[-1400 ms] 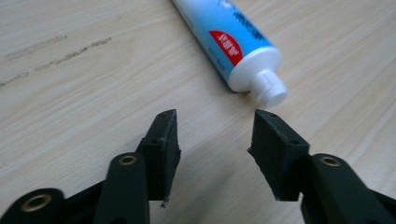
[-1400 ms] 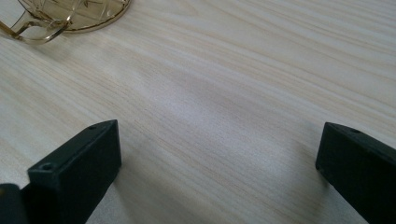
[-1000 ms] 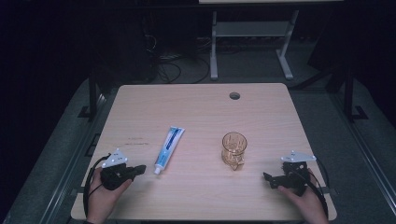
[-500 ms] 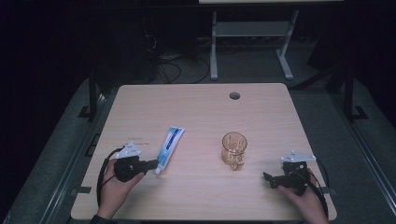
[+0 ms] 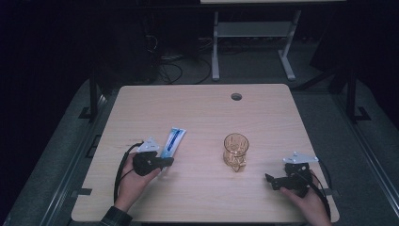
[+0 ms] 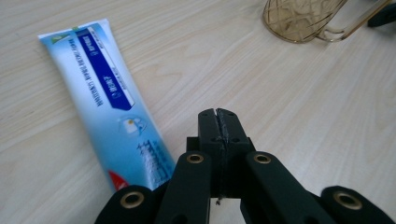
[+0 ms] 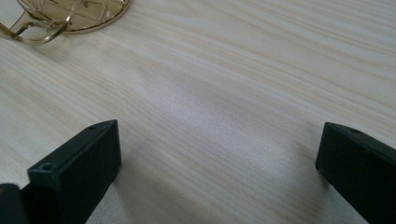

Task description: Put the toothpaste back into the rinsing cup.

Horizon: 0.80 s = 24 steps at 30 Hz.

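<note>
- Fingers of the left gripper (image 6: 218, 122) are pressed fully together with nothing between them; in the high view this gripper (image 5: 165, 162) sits at the near end of the tube.
- Lying flat on the pale wooden worktop (image 5: 202, 113), the white-and-blue plastic toothpaste tube (image 6: 108, 105) is just beside the closed tips, on their left in the left gripper view, and it is not held.
- Its long axis runs away from the person and slightly rightward in the high view (image 5: 172, 142), with the flat crimped end far and the red-marked end near, roughly in line with the way the left gripper points.
- Judged from this, the fingers would have to spread and shift sideways over the tube before any grasp.
- Over at the right, the right gripper (image 7: 219, 158) has its fingers wide apart around bare wood, gripping nothing; it rests near the worktop's front right corner (image 5: 278, 181).
- Between the two hands stands an amber, cut-pattern glass mug with a handle (image 5: 235, 150), nearer the right hand, while the left hand is far closer to the tube.
- Count: one tube, one mug, two grippers.
</note>
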Tool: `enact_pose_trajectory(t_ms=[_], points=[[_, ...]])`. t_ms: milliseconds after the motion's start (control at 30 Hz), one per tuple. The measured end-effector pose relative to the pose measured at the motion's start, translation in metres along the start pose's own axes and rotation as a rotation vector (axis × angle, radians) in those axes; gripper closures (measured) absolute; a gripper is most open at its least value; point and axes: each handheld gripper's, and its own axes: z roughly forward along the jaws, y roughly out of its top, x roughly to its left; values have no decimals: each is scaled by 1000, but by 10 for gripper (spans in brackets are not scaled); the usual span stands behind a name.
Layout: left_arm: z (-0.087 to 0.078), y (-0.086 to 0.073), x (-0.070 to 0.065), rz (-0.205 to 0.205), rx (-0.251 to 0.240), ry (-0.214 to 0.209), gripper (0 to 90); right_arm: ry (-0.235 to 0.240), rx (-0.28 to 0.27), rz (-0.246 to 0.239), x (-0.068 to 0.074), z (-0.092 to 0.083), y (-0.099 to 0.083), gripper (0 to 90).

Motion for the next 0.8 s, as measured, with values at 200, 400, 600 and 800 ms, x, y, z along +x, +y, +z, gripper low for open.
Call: enact_pose_trajectory(t_ms=[200,400,600,800], points=[[17,2,2,17,48,27,900,0,0,0,0,0,0,0],[19,-2,5,17,76,44,900,0,0,0,0,0,0,0],[19,-5,7,19,90,57,900,0,0,-1,0,0,0,0],[15,-7,11,16,95,75,900,0,-1,-1,0,0,0,0]])
